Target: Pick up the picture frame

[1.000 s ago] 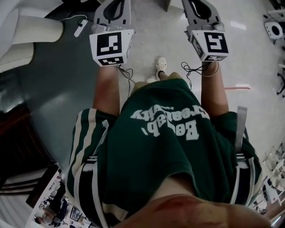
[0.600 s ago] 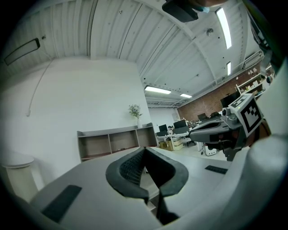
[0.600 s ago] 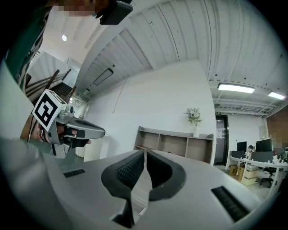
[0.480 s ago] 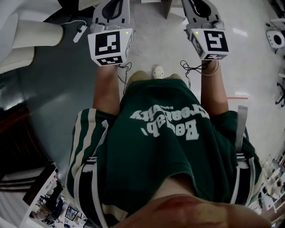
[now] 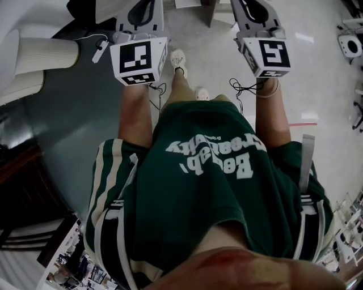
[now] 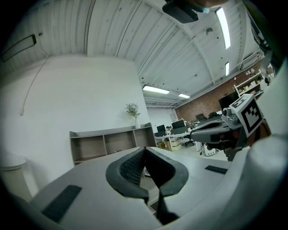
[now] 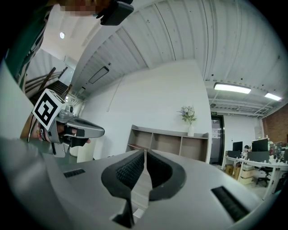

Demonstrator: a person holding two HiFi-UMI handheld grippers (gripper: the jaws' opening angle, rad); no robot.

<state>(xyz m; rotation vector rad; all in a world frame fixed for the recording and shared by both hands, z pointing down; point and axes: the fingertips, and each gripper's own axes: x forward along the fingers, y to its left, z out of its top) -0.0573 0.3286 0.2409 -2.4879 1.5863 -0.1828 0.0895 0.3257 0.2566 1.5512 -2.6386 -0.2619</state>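
A flat, white-bordered rectangular panel, possibly the picture frame (image 5: pixel 71 260), shows at the lower left corner of the head view; its face is filled with many small colourful pictures; it lies at a slant, just beside dark wooden furniture (image 5: pixel 25 187); its right part is hidden behind the person's green shirt (image 5: pixel 210 187); it is too small and blurred to tell its material or whether it truly is a frame.

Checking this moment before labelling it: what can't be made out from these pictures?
1. The picture frame shows in no view.
2. Head view: the top edge cuts off the jaw tips of the left hand-held gripper and the right hand-held gripper.
3. Head view: the person's green shirt hides much of the floor.
4. Both gripper views: the shelf unit is too far off and small to tell what its compartments hold.
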